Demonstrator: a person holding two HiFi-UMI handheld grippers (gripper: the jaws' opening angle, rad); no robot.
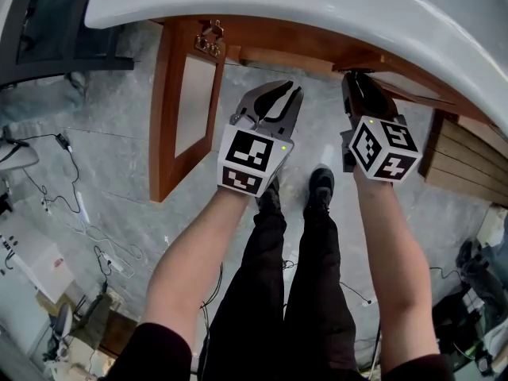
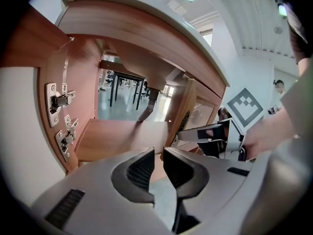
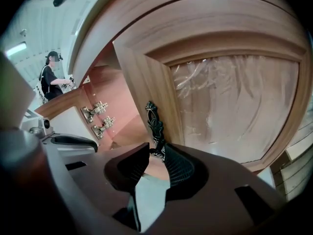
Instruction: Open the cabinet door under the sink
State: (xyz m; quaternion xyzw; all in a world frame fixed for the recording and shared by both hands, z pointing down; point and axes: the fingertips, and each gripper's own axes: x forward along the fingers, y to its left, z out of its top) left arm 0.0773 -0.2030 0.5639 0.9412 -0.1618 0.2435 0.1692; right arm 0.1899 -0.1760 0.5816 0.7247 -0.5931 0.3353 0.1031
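Under the white sink the left cabinet door stands swung wide open, its hinges showing. The right door, wood-framed with frosted glass, looks closed. Its dark ornate handle runs upright, and its lower end sits between the tips of my right gripper; I see no firm pinch on it, so the jaws read as open. That gripper reaches under the sink's edge. My left gripper hovers before the open cabinet, jaws slightly apart with nothing between them.
The person's legs and black shoes stand on the grey floor right in front of the cabinet. Cables and white boxes lie at the left. Wooden slats stand at the right.
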